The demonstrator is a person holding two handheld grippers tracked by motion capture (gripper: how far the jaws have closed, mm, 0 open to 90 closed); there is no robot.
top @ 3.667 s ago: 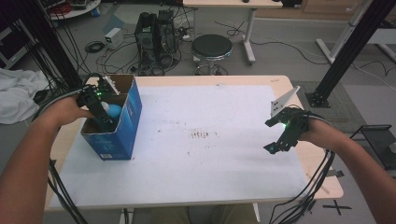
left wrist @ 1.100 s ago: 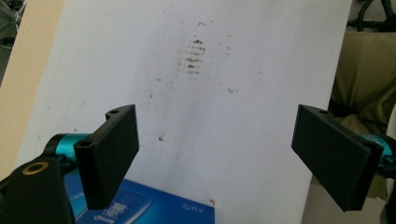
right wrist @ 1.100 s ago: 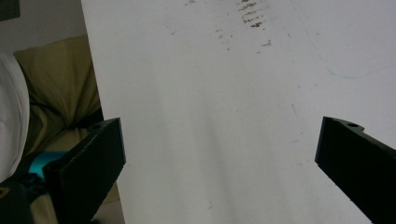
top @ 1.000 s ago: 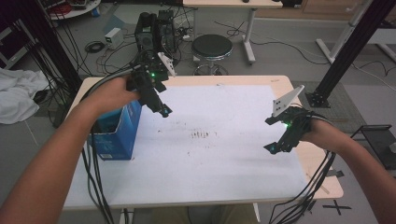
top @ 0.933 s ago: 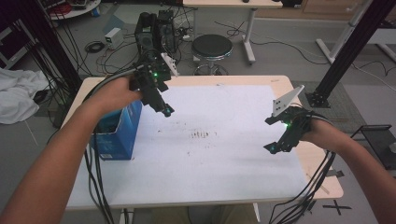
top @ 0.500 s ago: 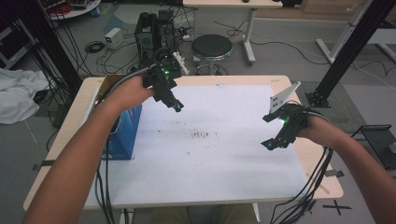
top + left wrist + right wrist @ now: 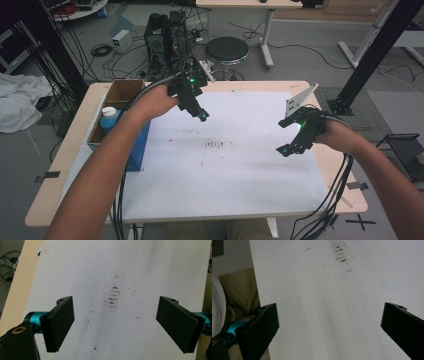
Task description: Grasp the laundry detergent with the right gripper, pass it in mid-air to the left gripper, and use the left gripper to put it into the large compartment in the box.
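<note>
Both tongs stand released with nothing between their jaws. Left gripper (image 7: 201, 113) hangs over the white sheet (image 7: 225, 170) at about eleven o'clock of the table, its jaws tipped down toward the patch of brown smudges (image 7: 218, 144) at the sheet's middle; in the left gripper view the smudges (image 7: 113, 296) lie between the wide-apart jaws, farther along the sheet. Right gripper (image 7: 295, 140) hovers over the sheet's three o'clock edge, jaws likewise parted, and the right gripper view looks across bare sheet (image 7: 319, 315) toward the same smudges (image 7: 339, 252).

A few seconds earlier the left gripper was down in the blue box (image 7: 132, 150) at nine o'clock, at the bottle with the blue body and white cap (image 7: 108, 117). Since then the hand has come out of the box and swung across toward twelve o'clock, sinking a little in the last second, while the right hand has scarcely stirred. The bottle stands upright in the box's cardboard-lined compartment, left behind.

My reading: the left tongs came away empty, so nothing has been brought to the sheet yet. If the bottle is wanted out on the table, the reach into the box would need doing again.
</note>
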